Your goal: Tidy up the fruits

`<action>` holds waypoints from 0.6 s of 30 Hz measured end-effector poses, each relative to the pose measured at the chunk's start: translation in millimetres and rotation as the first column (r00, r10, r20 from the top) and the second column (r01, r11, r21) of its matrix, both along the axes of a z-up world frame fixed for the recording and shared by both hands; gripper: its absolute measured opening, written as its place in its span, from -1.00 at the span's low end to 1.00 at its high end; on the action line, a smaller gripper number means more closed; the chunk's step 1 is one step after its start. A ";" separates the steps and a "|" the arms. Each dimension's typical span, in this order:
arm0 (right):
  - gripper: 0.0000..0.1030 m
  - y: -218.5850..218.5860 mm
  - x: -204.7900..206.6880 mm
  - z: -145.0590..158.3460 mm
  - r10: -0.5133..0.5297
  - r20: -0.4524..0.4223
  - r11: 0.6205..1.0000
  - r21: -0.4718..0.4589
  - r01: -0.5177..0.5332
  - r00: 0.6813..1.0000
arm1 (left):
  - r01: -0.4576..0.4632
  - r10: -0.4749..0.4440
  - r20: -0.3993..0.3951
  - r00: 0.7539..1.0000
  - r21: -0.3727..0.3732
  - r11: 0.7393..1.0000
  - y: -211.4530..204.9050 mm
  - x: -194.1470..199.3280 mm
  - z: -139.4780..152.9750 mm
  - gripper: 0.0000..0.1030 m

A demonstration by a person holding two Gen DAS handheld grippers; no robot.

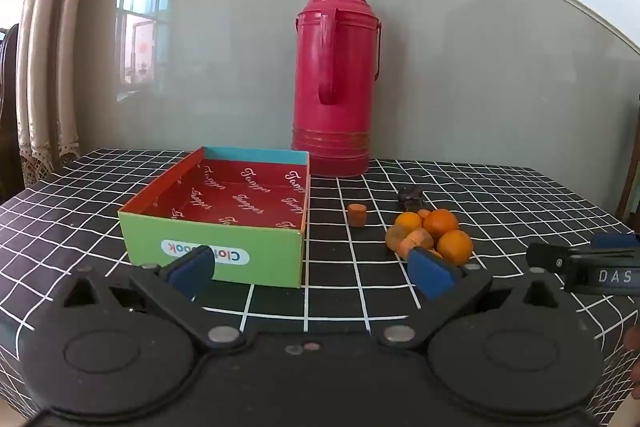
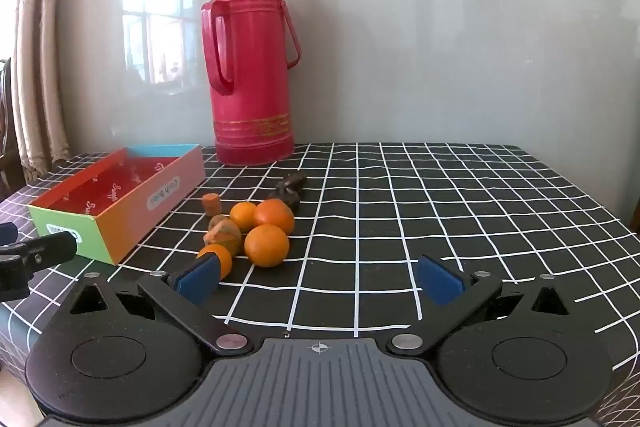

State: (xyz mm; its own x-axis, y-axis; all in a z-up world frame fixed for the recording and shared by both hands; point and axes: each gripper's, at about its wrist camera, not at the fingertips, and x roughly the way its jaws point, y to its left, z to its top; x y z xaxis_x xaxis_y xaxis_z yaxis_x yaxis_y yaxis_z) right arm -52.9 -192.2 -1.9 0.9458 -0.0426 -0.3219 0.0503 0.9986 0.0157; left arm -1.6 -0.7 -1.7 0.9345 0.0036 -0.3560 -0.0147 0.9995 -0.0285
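A cluster of oranges [image 1: 440,233] [image 2: 266,245] lies on the checked tablecloth, with a small orange stub [image 1: 357,215] [image 2: 211,205] apart on its left and a dark lump [image 1: 411,197] [image 2: 289,189] behind it. An open box [image 1: 216,239] [image 2: 120,223] with a red inside stands left of the fruit and holds nothing. My left gripper [image 1: 312,271] is open and empty, just before the box's front corner. My right gripper [image 2: 320,281] is open and empty, close to the fruit's near right side; its left finger covers part of one orange.
A tall red thermos [image 1: 334,75] [image 2: 250,67] stands at the back against the grey wall. The black-and-white checked table [image 2: 440,207] stretches to the right of the fruit. A curtain [image 1: 44,67] hangs at the far left.
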 end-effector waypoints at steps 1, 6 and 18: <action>1.00 -0.1 0.0 -0.2 -0.001 0.001 1.000 0.001 0.001 1.000 | 0.000 0.000 0.000 1.000 0.001 1.000 -0.8 1.4 -0.3 0.89; 1.00 -0.4 3.1 -2.9 -0.003 0.000 1.000 -0.007 0.003 1.000 | 0.000 0.000 -0.003 1.000 0.003 1.000 -1.6 0.0 0.9 0.89; 1.00 -0.9 0.9 -2.0 0.000 -0.001 1.000 -0.001 0.000 1.000 | 0.005 -0.005 -0.008 1.000 -0.001 1.000 -0.2 2.4 0.9 0.89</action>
State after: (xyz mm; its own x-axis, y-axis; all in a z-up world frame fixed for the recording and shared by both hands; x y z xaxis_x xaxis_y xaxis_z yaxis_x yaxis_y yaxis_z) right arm -52.0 -193.1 -3.9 0.9455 -0.0434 -0.3226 0.0507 0.9986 0.0143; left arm 0.7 -0.9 -0.8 0.9317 -0.0018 -0.3632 -0.0095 0.9995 -0.0293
